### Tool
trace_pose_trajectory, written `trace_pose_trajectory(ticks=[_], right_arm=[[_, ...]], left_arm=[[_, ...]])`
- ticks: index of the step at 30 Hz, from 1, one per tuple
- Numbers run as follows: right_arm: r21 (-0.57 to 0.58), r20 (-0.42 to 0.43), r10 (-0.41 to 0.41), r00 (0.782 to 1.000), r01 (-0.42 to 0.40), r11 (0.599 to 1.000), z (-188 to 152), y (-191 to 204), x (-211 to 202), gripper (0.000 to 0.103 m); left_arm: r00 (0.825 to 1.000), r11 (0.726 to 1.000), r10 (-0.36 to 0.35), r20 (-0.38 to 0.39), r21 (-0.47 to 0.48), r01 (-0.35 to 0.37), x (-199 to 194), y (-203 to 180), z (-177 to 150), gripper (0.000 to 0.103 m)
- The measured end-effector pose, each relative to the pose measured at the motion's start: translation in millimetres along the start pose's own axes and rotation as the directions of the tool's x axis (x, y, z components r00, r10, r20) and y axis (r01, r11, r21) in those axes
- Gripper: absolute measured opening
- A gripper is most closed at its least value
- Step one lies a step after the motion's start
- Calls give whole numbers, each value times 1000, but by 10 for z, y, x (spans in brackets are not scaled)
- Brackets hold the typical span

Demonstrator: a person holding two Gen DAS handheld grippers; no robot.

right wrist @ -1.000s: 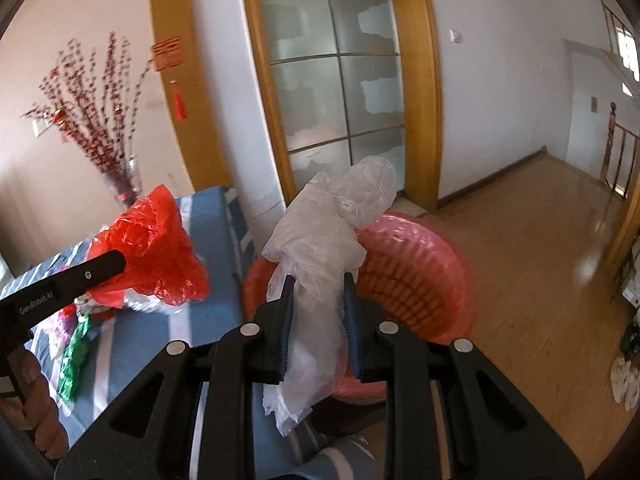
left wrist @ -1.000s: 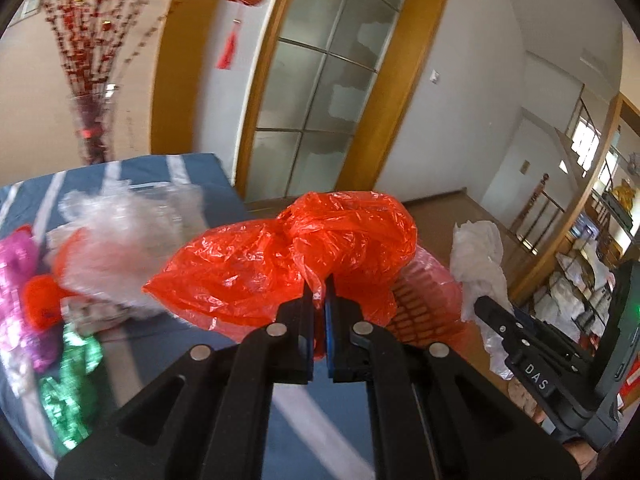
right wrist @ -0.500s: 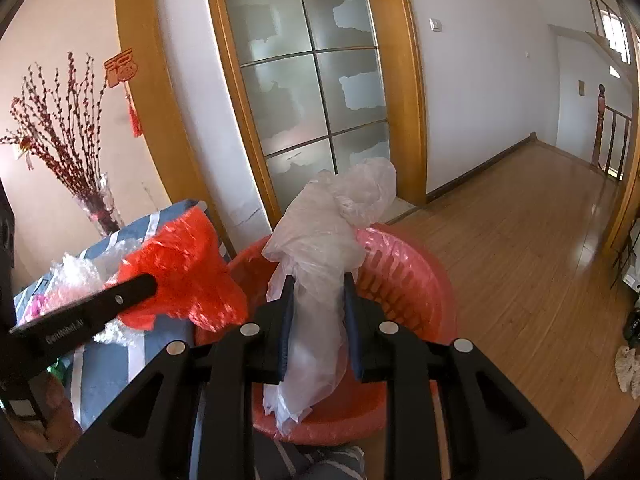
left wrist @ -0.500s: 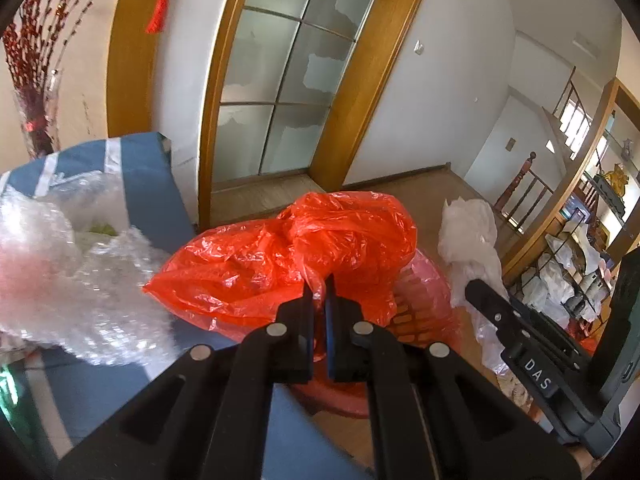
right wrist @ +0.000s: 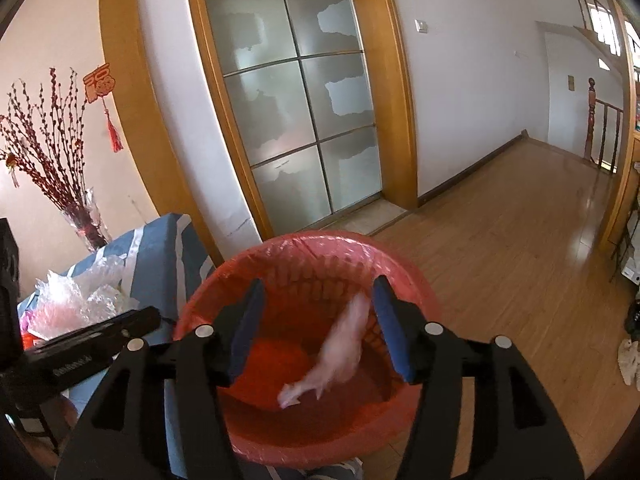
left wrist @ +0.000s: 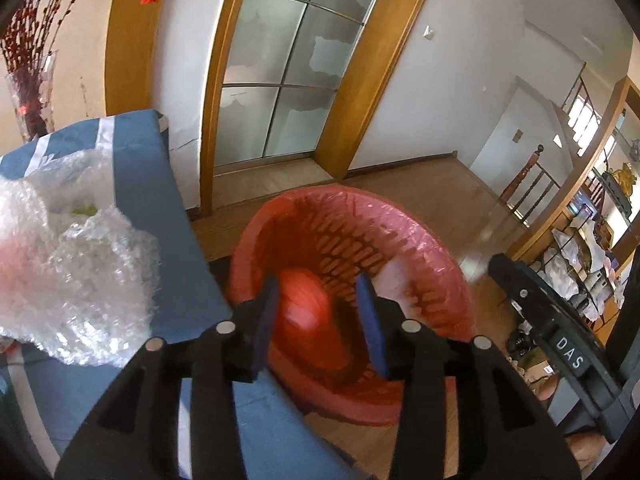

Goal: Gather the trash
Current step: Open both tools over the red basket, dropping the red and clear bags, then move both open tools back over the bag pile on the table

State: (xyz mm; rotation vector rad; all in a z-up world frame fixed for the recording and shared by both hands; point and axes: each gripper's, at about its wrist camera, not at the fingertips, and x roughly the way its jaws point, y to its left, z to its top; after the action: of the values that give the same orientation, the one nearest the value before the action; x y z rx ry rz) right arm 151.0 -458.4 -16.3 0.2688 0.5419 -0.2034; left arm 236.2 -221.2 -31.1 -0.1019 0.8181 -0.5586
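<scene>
Both grippers hang over the red basket (right wrist: 404, 280) beside the blue-clothed counter (left wrist: 152, 200). The left gripper (left wrist: 320, 320) has just been opening and its jaws stand apart, the red bag (left wrist: 304, 300) lying loose in the basket below. The right gripper (right wrist: 316, 320) has just been opening too, empty; the white bag (right wrist: 340, 344), blurred, is inside the basket. Bubble wrap (left wrist: 68, 272) lies on the counter at left

White bag (right wrist: 340, 348) a falling blur, red bag (left wrist: 304, 300) smeared in basket — bubble wrap (left wrist: 68, 272) cut off left
</scene>
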Motion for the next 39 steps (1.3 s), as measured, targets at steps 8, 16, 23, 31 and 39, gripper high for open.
trace_pose_trajectory(ticks=[8,16,23,31,39], right_arm=[[-34,20,-59,998,60,998,-93,8,-146,68],[-72,40,-30,999,33,997,-129,184,-283,70],[-97,20,42,999,-40,994,-211,461,-343,70],[-172,-17,142,990,-143,975,-351,969,-407,70],[-244,-98,269,958,-285,927,-616,1691,-429,70]], left_arm=[[997,998,65,36,5,-65,-299,230,-141,59],[987,989,145,70,-3,-146,-689,519,-309,63],[969,973,230,95,-48,-226,-1058,893,-466,65],[929,933,350,118,-129,-335,-1527,1435,-677,65],[843,850,518,145,-200,-488,-2042,2035,-922,70]])
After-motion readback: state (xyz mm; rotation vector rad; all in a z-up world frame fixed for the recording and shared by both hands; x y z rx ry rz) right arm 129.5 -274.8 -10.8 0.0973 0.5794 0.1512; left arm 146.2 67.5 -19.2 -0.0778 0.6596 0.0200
